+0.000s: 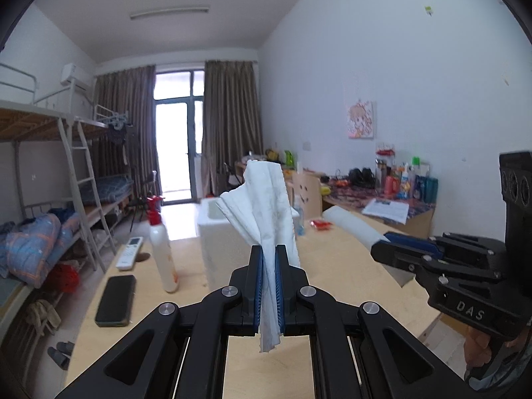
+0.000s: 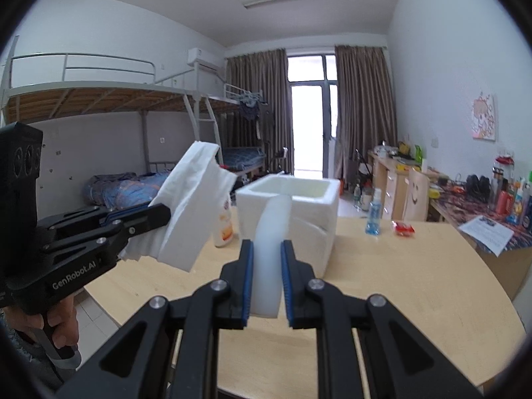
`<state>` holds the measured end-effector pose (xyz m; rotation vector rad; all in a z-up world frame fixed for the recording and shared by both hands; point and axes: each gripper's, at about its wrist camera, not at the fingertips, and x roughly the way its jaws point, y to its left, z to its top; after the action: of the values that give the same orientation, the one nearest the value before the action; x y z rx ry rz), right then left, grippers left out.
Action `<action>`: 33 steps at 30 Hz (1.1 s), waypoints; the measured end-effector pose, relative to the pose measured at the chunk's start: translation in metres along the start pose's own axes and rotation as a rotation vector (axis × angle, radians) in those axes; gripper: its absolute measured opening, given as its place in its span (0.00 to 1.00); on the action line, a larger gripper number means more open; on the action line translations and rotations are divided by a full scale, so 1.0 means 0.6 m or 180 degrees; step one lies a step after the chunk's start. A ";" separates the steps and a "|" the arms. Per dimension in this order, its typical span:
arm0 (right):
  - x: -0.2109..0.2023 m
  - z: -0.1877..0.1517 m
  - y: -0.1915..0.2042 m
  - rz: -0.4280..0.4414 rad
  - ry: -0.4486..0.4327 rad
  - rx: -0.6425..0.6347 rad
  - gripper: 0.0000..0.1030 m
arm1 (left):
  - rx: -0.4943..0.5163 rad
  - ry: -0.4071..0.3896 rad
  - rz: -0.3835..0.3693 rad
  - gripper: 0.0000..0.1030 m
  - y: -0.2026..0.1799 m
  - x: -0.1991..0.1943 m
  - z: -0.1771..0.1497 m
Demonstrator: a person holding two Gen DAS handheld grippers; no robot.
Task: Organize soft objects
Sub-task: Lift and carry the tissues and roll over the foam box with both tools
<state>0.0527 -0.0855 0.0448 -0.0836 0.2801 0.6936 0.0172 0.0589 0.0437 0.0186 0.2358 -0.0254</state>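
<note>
left gripper [image 1: 269, 286]: jaws pinched almost fully together on a white tissue [image 1: 266, 206], which stands up past the blue pads and fans out above them; a short tail hangs below the pads.
right gripper [image 2: 267, 282]: jaws narrow, clamped on a white foam strip [image 2: 271, 242] that runs forward from between the pads and curves upward.
both grippers: held above the wooden table [image 2: 399, 282], side by side; from the right wrist view the left gripper and its tissue sit off to the left.
foam box [image 2: 292, 212]: white, open-topped, just ahead of the right gripper on the table; whether the strip's far end touches it cannot be told.
left of the left gripper: a black phone [image 1: 116, 301], a white spray bottle [image 1: 161, 249] and a remote control [image 1: 130, 252].
farther right of the right gripper: a small blue bottle [image 2: 374, 214] and a red packet [image 2: 403, 228].
</note>
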 end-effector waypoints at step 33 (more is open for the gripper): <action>0.108 0.097 -0.046 -0.0016 0.0065 0.0063 0.19 | -0.0126 0.0097 0.0045 0.07 0.062 0.128 0.083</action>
<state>0.1307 -0.0567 0.0819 -0.0726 0.3061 0.6851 0.1047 0.0935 0.0745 -0.0188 0.2664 -0.0064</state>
